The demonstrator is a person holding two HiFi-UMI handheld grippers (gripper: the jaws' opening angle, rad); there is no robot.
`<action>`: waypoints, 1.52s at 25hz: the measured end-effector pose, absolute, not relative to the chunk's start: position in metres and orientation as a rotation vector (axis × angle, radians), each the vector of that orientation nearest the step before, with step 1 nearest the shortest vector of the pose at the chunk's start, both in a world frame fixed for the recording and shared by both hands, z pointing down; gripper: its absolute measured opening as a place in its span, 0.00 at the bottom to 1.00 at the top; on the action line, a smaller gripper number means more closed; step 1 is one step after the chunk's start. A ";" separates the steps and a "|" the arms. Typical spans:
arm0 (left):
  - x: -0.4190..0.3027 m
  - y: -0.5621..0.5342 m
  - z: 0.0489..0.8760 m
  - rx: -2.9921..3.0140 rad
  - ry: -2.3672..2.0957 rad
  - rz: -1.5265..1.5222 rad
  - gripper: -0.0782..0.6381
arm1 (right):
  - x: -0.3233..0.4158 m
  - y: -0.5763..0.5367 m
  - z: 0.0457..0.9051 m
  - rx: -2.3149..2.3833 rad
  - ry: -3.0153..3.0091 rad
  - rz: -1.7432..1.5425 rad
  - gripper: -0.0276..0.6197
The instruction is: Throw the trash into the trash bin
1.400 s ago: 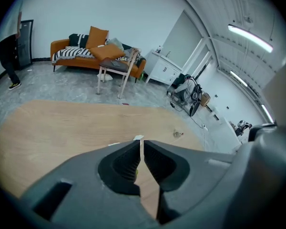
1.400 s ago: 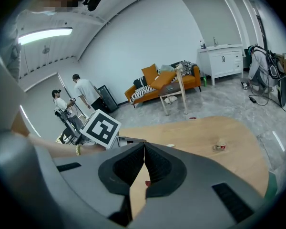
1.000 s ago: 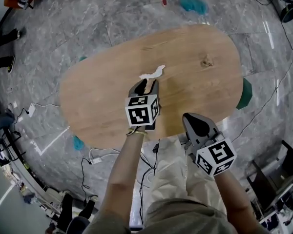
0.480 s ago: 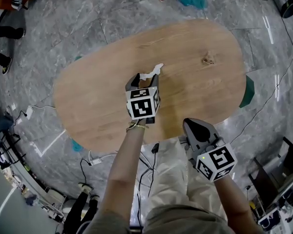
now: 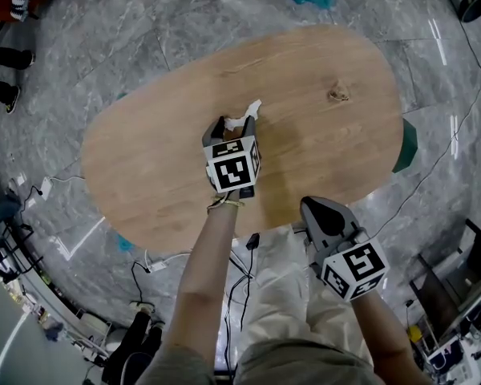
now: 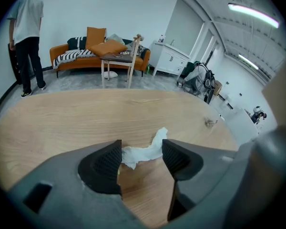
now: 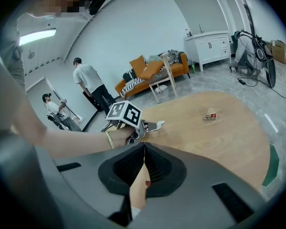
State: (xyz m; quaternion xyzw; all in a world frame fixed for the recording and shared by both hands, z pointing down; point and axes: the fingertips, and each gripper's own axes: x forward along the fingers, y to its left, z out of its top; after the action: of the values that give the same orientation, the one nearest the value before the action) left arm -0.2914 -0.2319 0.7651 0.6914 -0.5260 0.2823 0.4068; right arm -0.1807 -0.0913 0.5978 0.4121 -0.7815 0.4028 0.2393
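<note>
Spanning most of the view: oval wooden table (image 5: pixel 144 159). Left gripper (image 5: pixel 234 127) over its middle, jaws spread, white tissue (image 6: pixel 142 152) on table between them, unpinched. Right gripper (image 5: pixel 321 207) off table's near edge, jaws pressed together, empty. Small wrapper (image 5: pixel 337 95) toward table's right end.

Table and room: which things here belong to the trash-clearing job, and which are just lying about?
Job: white tissue, between the jaws of the open left gripper; small scrap, probably trash too; wooden table. No bin in view.
Lying about: orange sofa, floor cables, white cabinet.
</note>
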 end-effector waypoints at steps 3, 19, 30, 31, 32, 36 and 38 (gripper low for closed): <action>-0.291 -0.232 0.766 1.747 -1.340 0.736 0.48 | -0.178 -0.093 0.596 1.133 -2.144 1.098 0.06; -0.306 -0.213 0.752 1.697 -1.372 0.746 0.16 | -0.181 -0.100 0.578 1.138 -2.187 1.055 0.06; -0.309 -0.204 0.712 1.726 -1.378 0.712 0.14 | -0.186 -0.103 0.550 1.147 -2.226 1.012 0.06; -0.309 -0.203 0.707 1.728 -1.377 0.709 0.14 | -0.186 -0.103 0.547 1.148 -2.230 1.006 0.06; -0.309 -0.201 0.703 1.729 -1.375 0.705 0.14 | -0.186 -0.103 0.544 1.149 -2.233 1.000 0.06; -0.307 -0.194 0.685 1.734 -1.364 0.688 0.14 | -0.185 -0.103 0.530 1.151 -2.247 0.979 0.06; -0.306 -0.191 0.676 1.737 -1.361 0.682 0.14 | -0.185 -0.102 0.524 1.146 -2.258 0.967 0.06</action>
State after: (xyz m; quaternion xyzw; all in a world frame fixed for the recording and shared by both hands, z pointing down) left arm -0.3060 -0.1908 0.6760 0.6880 -0.5389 0.2702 0.4039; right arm -0.1852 -0.1024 0.5236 0.4130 -0.8137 0.3486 0.2138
